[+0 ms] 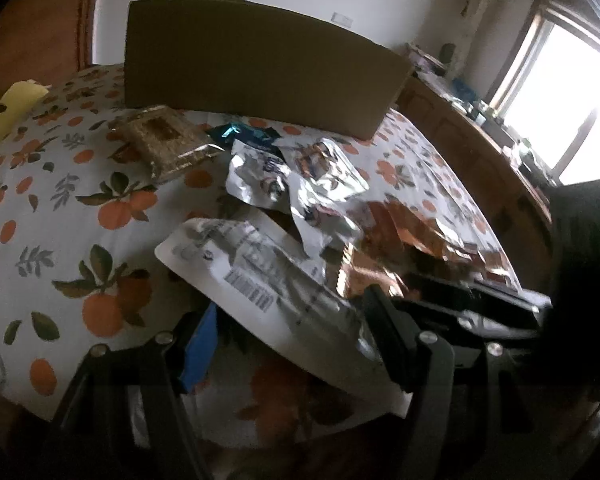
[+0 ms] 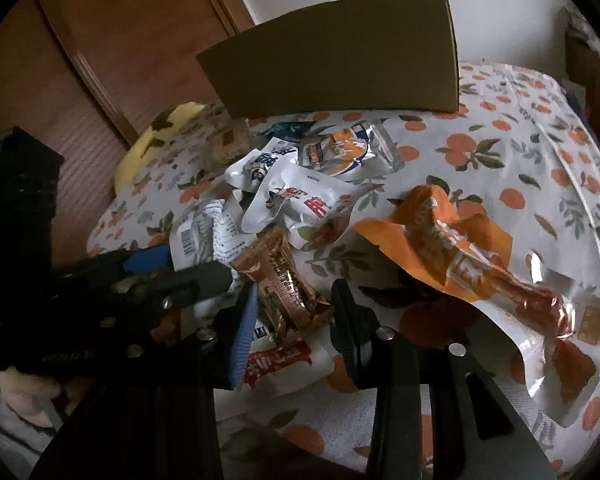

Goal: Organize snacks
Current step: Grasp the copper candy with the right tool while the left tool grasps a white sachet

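Snacks were all dumped in a loose heap on the bed (image 2: 500,168), the one with the orange-print sheet, just in front of a cardboard box (image 2: 340,56) that I'd guess was where they were meant to go.

Right tongs (image 2: 292,312) were around a small brown foil packet (image 2: 288,284) at the near edge of the pile. It sat between the jaws, but I couldn't tell if the pads were actually pressing on it or just framing it.

Left tongs (image 1: 284,328) stood wide open, straddling the near edge of a big white bag with a barcode (image 1: 260,276), not squeezing it.

Handling-wise, this stuff looked light, crinkly and slick. Foil and plastic film would probably slide out of a lazy pinch. The brown packet seemed stiff enough to take across its middle. I'd grab the floppy white bag by a sealed edge, not the puffy belly. The orange packet (image 2: 452,248) off to the side looked equally slippery.
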### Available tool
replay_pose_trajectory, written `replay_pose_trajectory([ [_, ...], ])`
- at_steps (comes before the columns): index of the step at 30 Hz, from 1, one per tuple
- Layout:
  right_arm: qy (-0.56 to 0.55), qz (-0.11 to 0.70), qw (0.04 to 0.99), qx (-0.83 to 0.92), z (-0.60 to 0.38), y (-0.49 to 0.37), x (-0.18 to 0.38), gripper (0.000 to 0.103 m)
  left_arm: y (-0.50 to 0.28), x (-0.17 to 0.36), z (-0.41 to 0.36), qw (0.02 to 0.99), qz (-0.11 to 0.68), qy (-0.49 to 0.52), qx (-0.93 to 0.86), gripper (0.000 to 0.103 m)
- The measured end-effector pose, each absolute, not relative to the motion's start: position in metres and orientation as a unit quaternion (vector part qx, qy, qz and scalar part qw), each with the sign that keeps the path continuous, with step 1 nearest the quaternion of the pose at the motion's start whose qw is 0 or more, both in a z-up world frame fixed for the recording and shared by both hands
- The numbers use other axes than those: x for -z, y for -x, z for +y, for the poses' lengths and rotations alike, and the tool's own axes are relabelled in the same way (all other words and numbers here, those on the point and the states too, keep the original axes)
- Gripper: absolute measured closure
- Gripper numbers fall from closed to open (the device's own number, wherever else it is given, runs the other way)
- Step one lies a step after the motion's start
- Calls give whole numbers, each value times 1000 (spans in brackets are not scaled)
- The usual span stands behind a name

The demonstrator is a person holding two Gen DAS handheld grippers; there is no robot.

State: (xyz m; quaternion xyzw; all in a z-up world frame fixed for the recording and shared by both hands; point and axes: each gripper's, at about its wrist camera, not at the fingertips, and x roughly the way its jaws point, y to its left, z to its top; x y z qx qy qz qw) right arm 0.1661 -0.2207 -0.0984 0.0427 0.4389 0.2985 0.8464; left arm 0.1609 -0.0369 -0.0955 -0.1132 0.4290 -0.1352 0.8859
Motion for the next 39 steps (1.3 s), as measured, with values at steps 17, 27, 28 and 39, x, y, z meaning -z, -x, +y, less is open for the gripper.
replay_pose_trajectory([
  [17, -7, 430, 852, -298, -210, -162, 99, 66, -172, 87, -40, 889, 400, 142, 171, 74],
  [27, -17, 438, 847, -303, -206, -171, 96, 66, -165, 81, -27, 883, 395, 162, 196, 99],
  [28, -18, 438, 847, -302, -205, -173, 95, 66, -164, 79, -28, 884, 394, 158, 198, 99],
  [39, 1, 454, 843, -287, -197, -191, 94, 65, -153, 63, -22, 890, 383, 130, 211, 101],
])
